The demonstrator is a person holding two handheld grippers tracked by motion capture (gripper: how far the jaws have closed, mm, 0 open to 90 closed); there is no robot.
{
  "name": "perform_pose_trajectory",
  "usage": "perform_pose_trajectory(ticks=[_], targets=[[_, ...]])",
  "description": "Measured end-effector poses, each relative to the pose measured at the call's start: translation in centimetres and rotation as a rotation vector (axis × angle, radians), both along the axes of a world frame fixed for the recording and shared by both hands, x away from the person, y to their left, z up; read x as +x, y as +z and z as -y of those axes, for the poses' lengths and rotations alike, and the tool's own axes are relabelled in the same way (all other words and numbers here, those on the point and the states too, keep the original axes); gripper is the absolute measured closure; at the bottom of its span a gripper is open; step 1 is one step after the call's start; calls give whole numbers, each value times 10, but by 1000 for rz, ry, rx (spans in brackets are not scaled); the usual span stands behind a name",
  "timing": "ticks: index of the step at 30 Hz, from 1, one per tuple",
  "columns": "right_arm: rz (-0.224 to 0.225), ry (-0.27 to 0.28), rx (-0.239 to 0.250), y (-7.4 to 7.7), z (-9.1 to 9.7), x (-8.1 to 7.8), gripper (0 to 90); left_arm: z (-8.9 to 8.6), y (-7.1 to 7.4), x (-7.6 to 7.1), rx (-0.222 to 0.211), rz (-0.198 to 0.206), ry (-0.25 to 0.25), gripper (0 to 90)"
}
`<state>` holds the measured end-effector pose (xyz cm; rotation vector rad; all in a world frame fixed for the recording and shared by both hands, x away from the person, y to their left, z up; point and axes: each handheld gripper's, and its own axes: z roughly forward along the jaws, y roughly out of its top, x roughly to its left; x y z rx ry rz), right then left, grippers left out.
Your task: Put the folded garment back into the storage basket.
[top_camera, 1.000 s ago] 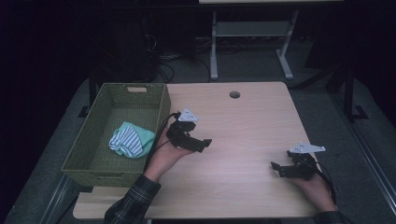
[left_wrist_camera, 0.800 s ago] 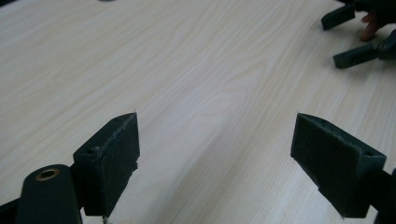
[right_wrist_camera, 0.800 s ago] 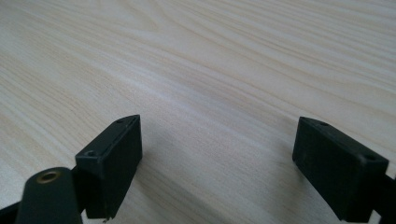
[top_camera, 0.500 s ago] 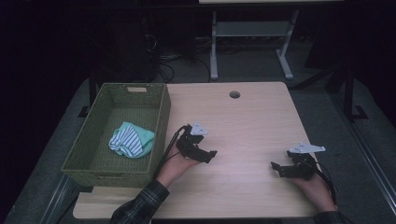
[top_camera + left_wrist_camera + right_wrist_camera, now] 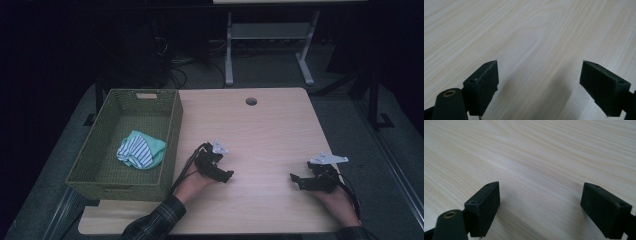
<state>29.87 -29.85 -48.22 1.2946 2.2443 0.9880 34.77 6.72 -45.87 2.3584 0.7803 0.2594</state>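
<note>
My left gripper (image 5: pixel 226 175) rests low over the wooden table (image 5: pixel 270 125), right of the green basket (image 5: pixel 172 145), pointing toward the table's middle. Its jaws stand wide apart in the left gripper view (image 5: pixel 539 82) with only bare wood between them. My right gripper (image 5: pixel 296 180) lies near the front right of the table, pointing left. Its jaws are open too (image 5: pixel 540 207), with nothing between them. A bundle of green and striped cloth (image 5: pixel 140 150) lies inside the basket.
The basket takes up the table's left edge. A round cable hole (image 5: pixel 251 101) sits near the far edge. Beyond the table stand a white metal frame (image 5: pixel 267 45) and cables on the dark floor.
My left gripper has come down and toward the front, away from the basket's rim, settling close to the tabletop. The right gripper has kept still.
</note>
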Motion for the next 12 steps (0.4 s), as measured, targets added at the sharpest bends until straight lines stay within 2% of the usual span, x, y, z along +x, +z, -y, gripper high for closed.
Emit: perform_pose_trajectory(ticks=[12], targets=[[-1,0,1,0,0,0,153,1,-7,-1,26,0,-2,145]])
